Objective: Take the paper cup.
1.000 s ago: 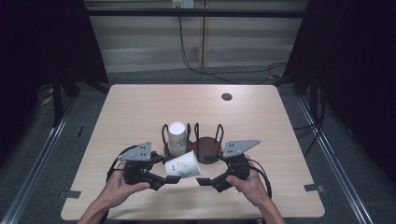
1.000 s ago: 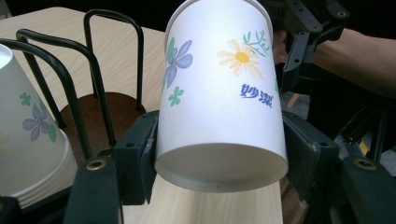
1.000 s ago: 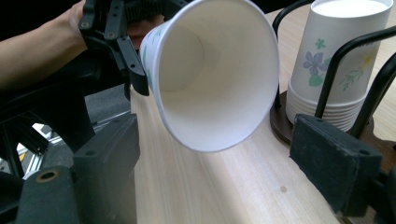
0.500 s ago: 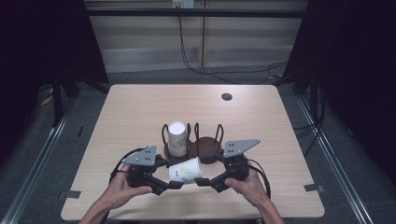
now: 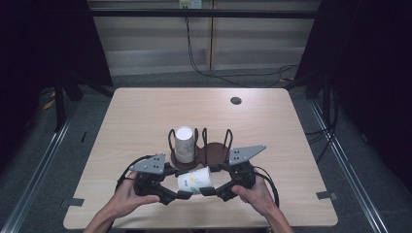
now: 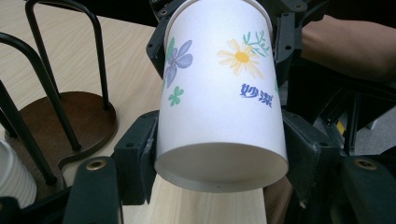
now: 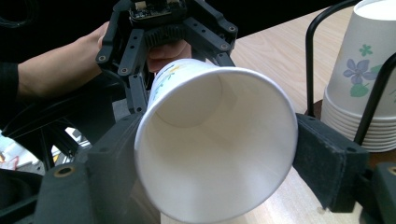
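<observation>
A: Item one, the bench (image 5: 145, 116). Pale wood, a small dark hole near its far right. Risk?

B: Only as a landing place. The paper cup (image 5: 195, 179) lies on its side in the air above the near edge, between the two tools; if it slips, I judge it rolls off toward the person.

A: Item two, the black wire cup rack (image 5: 214, 148) with its stack of cups (image 5: 184, 144).

B: Just beyond the held cup. A swing forward could knock the stack or catch a wire loop.

A: Item three, left tool (image 5: 170, 196).

B: Clamped on the cup's base end (image 6: 219, 116), pads against both sides. Too hard a squeeze would dent thin paper.

A: Item four, right tool (image 5: 211, 190).

B: At the rim end (image 7: 219, 140); its jaws have just been closing with the cup's mouth between them. The near pad seems to touch, the other stands beside the rim; I cannot tell if it presses. Closing further could fold the mouth oval, and pulling against the other tool could crease the cup.
</observation>
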The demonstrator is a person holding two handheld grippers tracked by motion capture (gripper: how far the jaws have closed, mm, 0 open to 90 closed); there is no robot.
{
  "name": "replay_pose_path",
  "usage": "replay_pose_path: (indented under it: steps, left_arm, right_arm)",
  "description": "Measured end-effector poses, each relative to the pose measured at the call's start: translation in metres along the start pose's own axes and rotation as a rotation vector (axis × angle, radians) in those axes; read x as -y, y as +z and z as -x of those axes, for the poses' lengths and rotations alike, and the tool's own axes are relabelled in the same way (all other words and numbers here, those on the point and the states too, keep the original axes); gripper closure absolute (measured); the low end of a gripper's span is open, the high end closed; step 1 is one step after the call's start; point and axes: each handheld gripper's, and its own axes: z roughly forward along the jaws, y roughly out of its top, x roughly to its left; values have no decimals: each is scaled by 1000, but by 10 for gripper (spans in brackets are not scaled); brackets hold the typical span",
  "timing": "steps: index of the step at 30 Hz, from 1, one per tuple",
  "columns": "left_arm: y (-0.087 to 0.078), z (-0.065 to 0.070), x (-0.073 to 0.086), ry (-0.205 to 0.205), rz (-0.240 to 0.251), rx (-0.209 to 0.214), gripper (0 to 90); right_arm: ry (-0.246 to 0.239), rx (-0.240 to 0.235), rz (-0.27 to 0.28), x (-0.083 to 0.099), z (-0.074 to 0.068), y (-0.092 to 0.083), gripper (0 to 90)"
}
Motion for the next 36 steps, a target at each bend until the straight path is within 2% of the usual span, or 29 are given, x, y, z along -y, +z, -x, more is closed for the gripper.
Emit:
replay_pose_path:
  steps: [4, 8, 14, 21, 26, 33, 34, 36]
  left_arm:
    - [-1, 0, 0, -2, 6, 5, 352]
    - [-2, -1, 0, -2, 9, 5, 354]
    - [0, -3, 2, -19, -1, 2, 356]
    - [-1, -5, 4, -35, -9, -19, 319]
    - [-2, -6, 5, -41, -18, -29, 257]
    - [-5, -10, 8, -65, -44, -78, 181]
    - [-6, -11, 8, -59, -49, -103, 177]
    - [-6, -12, 8, -70, -56, -117, 154]
  right_arm:
    - [1, -8, -6, 1, 0, 2, 208]
    - [13, -19, 12, 1, 2, 0, 228]
    - [4, -6, 22, 0, 2, -1, 276]
    - [-7, 9, 8, -3, 1, 3, 299]
    - [-2, 18, 9, -4, 2, 1, 302]
    - [9, 40, 10, -4, 4, -2, 303]
    - [8, 45, 11, -4, 4, -2, 303]
    - [12, 54, 12, -5, 4, -4, 303]
